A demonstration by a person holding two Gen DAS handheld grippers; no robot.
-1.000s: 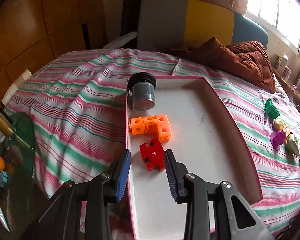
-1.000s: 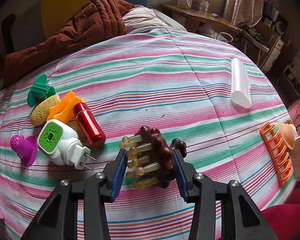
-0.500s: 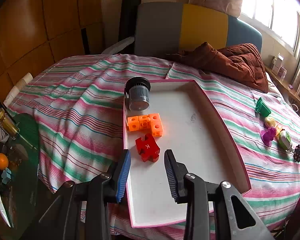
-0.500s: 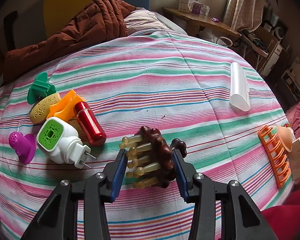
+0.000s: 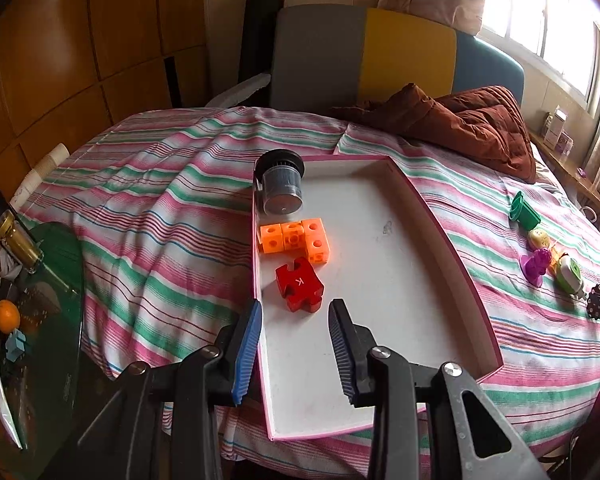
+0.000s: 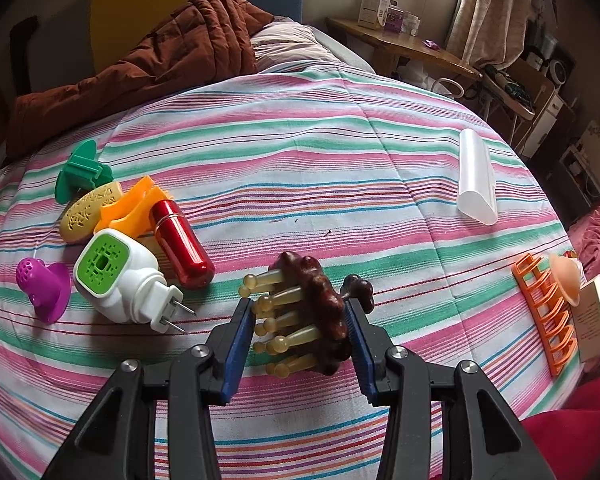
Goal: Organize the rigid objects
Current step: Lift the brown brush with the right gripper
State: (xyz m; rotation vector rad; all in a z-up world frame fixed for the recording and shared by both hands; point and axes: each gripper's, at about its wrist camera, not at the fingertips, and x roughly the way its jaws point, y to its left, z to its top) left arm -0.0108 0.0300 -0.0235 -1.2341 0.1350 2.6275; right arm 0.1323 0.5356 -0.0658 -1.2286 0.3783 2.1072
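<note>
The right tool [image 6: 300, 328] is clenched on the brown massage comb [image 6: 316, 316] just above the striped bed [image 6: 340, 168], gripping across peg tips and knobbly back, though how firmly is hard to judge. The left tool [image 5: 294, 344] hangs released over the near end of the white tray [image 5: 396, 280], behind the red puzzle piece [image 5: 300, 284]. Those rounded pegs could let the comb pivot and drop short of the tray.

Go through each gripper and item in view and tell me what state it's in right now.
Left gripper: open, empty, over the tray's near left edge.
Right gripper: shut on the brown knobbed massage comb.
White pink-rimmed tray: flat on the bed.
Black-capped clear jar: capped, lying on its side in the tray.
Red puzzle piece: flat in the tray.
White plug-in device with green face: unplugged, on its side.
</note>
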